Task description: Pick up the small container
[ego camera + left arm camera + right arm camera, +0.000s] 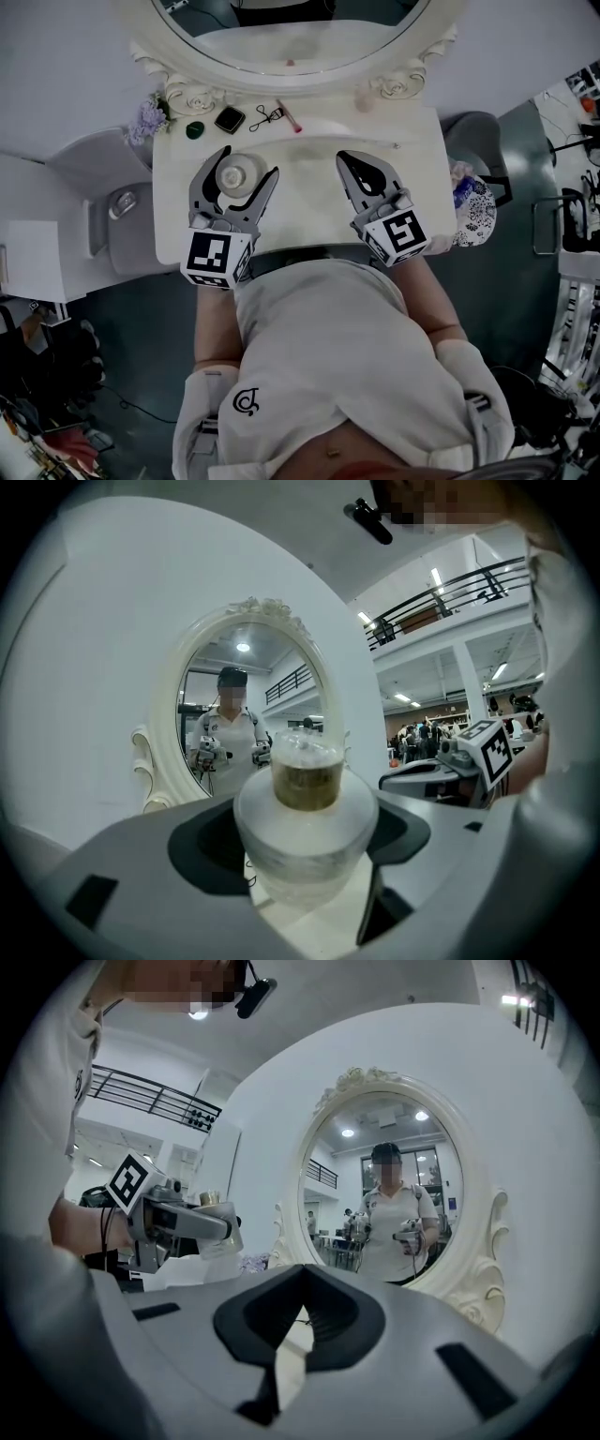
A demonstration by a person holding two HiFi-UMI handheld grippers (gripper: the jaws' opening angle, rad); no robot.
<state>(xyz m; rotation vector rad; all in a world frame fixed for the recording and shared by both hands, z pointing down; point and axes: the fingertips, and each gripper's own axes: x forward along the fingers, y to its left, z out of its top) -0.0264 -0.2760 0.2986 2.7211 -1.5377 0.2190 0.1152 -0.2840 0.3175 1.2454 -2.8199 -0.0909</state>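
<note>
Left gripper (248, 162) is clamped on the small container (236, 174). The jaws stand wide and the dark pads press against the frosted round body from both sides. The jar sits well in between the jaws, not out at the tips. Its long axis is upright, with the gold-brown neck and clear cap on top, crosswise to the jaws, which point roughly level. From the right gripper view the jar hangs in the left jaws above the tabletop, touching nothing else.

Right gripper (347, 159) has its jaws brought together with nothing between them. It is well apart to the right of the jar, so the left hand is the only one in play.

Judgement: the pick-up looks as good as done. What is left depends on holding the jar upright, since the rounded, smooth-looking wall could twist or slide in the pads if the wrist tips.

Surface: white vanity table (309, 178) with an ornate white oval mirror (394, 86) at its back edge. The clutter is at the far left by the mirror — an eyelash curler (266, 116), a black compact (230, 119), a pink stick (289, 116) and a sprig of lavender flowers (147, 120) — all lying beyond the jar.

Room: a large open hall with a railed upper gallery and ceiling lights.
</note>
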